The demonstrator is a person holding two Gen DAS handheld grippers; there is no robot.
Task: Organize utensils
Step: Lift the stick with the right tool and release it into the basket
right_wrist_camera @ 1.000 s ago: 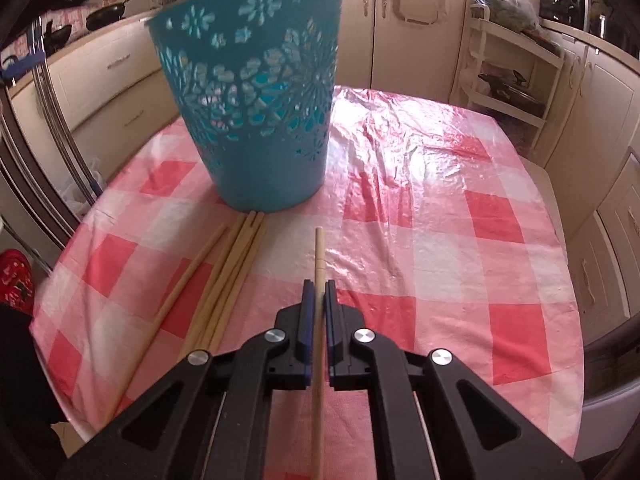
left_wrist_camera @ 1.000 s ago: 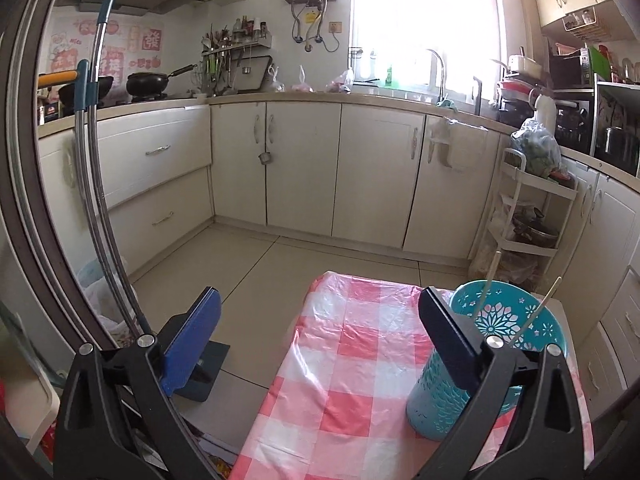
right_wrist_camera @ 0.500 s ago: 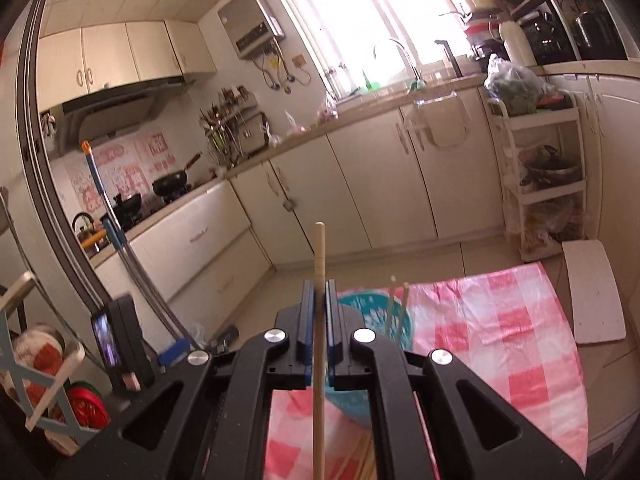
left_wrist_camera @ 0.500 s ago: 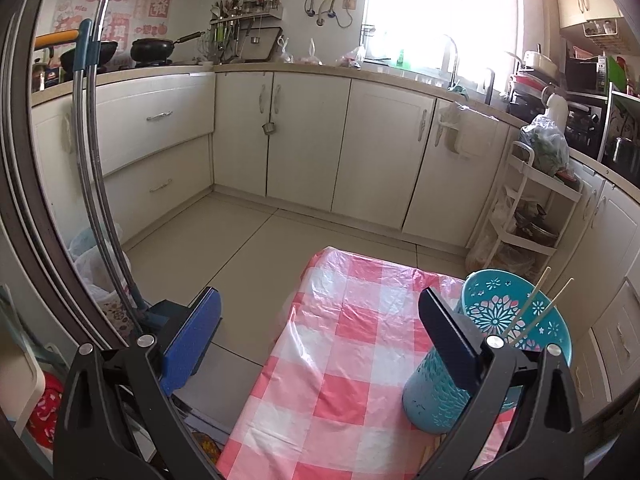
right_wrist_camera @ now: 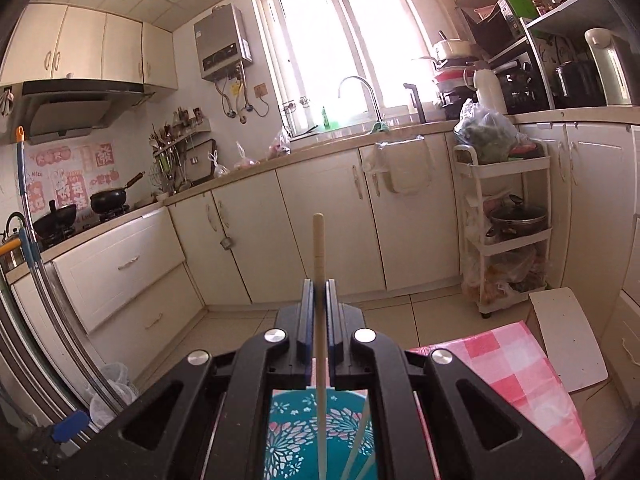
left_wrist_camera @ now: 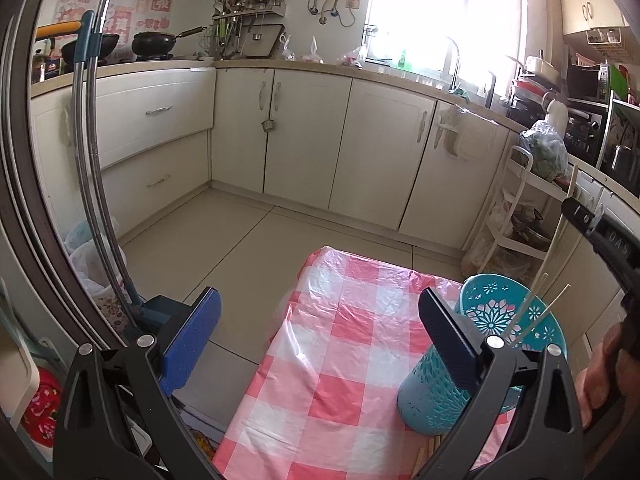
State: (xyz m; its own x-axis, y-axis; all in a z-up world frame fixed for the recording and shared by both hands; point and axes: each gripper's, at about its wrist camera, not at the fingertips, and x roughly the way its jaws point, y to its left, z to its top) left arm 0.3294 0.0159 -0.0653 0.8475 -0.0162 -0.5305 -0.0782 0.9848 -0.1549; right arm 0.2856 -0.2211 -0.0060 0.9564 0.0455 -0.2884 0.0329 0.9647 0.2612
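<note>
A teal openwork basket stands on the table's pink checked cloth with two pale chopsticks leaning in it. My left gripper hovers open and empty, its right finger in front of the basket. My right gripper is shut on one wooden chopstick. That chopstick stands nearly upright, and its lower end hangs over the basket's mouth. In the left wrist view the right gripper sits high above the basket at the right edge. More chopsticks lie on the cloth near the basket's foot.
A white trolley rack with pots and bags stands beyond the table, and a white board lies next to it. A mop handle leans at the left by the door frame. A person's hand shows at the right edge.
My right gripper rose from the cloth with the chopstick and tipped up; the chopstick now hangs over the basket. It has entered the left wrist view, which barely shifted.
</note>
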